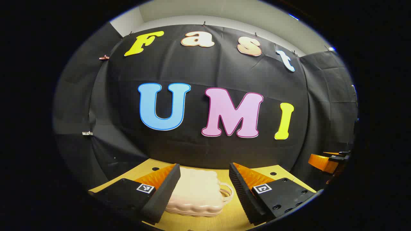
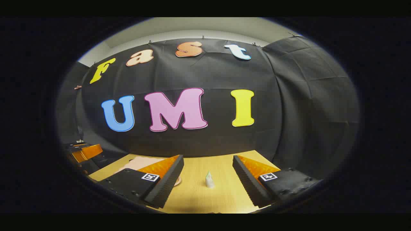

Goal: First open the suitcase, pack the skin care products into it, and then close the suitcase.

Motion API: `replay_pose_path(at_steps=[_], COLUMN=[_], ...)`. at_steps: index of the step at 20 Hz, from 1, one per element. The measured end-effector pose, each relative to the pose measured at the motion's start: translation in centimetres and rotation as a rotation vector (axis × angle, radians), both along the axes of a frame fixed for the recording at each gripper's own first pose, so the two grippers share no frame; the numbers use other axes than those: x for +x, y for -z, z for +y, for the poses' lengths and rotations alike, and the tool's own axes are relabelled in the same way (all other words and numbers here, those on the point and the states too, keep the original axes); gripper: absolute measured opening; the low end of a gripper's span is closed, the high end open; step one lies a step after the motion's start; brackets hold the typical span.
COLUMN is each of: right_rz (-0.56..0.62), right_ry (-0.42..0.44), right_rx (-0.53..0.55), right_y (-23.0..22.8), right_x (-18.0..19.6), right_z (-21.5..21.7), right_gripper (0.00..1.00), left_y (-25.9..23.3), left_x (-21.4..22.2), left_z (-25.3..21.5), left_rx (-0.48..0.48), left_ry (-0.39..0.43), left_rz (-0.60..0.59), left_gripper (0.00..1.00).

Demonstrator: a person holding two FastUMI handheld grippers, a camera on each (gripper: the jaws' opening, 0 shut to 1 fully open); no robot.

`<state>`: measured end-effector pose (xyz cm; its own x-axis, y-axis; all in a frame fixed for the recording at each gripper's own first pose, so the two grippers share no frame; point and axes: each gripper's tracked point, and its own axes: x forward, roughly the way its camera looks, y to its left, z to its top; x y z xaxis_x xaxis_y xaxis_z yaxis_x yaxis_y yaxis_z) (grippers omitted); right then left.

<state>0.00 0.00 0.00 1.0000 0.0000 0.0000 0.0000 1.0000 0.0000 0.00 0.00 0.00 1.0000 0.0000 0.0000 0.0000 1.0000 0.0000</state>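
Left gripper view: the left tongs (image 1: 204, 179) stand spread wide, holding nothing, raised above the light wooden surface (image 1: 234, 218). Between and beyond the two fingers lies a small pale pink, hard-shell suitcase with a ribbed, quilted lid (image 1: 196, 194). It lies flat on the surface, lid down and closed, its looped handle (image 1: 225, 192) turned toward the right finger. No finger touches it. At the far right edge of this view the other gripper (image 1: 327, 161) is seen, well apart from the suitcase.

Right gripper view: the right tongs (image 2: 208, 173) are likewise spread wide and empty, above the same surface (image 2: 221, 195). Between the fingers, farther ahead, stands a small whitish, tapered skin care tube (image 2: 209, 179), upright and clear of both fingers. Part of the pink suitcase (image 2: 138, 163) shows behind the near finger on the left side of this view, well apart from the tube. The left gripper (image 2: 85, 152) appears at the far left edge.
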Motion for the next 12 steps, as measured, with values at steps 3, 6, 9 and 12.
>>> replay_pose_path(at_steps=[3, 6, 9, 12], right_rz=[-0.005, -0.006, -0.001, 0.009], right_ry=[0.002, 0.001, 0.016, 0.03], right_rx=[-0.009, -0.02, -0.027, -0.026], right_y=[-0.2, -0.1, 0.1, 0.5], right_x=[0.1, 0.1, 0.0, -0.2], right_z=[0.0, -0.1, -0.8, -1.6], right_gripper=[0.97, 0.97, 0.97, 0.97], left_y=[0.1, 0.4, 0.5, 0.7], left_x=[-0.1, -0.1, -0.3, -0.7], left_z=[0.1, 0.5, 0.4, 0.4], left_rx=[-0.006, 0.001, 0.003, 0.022], left_ry=[-0.002, -0.009, -0.013, -0.014], left_rz=[0.0, 0.006, 0.016, 0.024], left_gripper=[0.96, 0.96, 0.96, 0.96])
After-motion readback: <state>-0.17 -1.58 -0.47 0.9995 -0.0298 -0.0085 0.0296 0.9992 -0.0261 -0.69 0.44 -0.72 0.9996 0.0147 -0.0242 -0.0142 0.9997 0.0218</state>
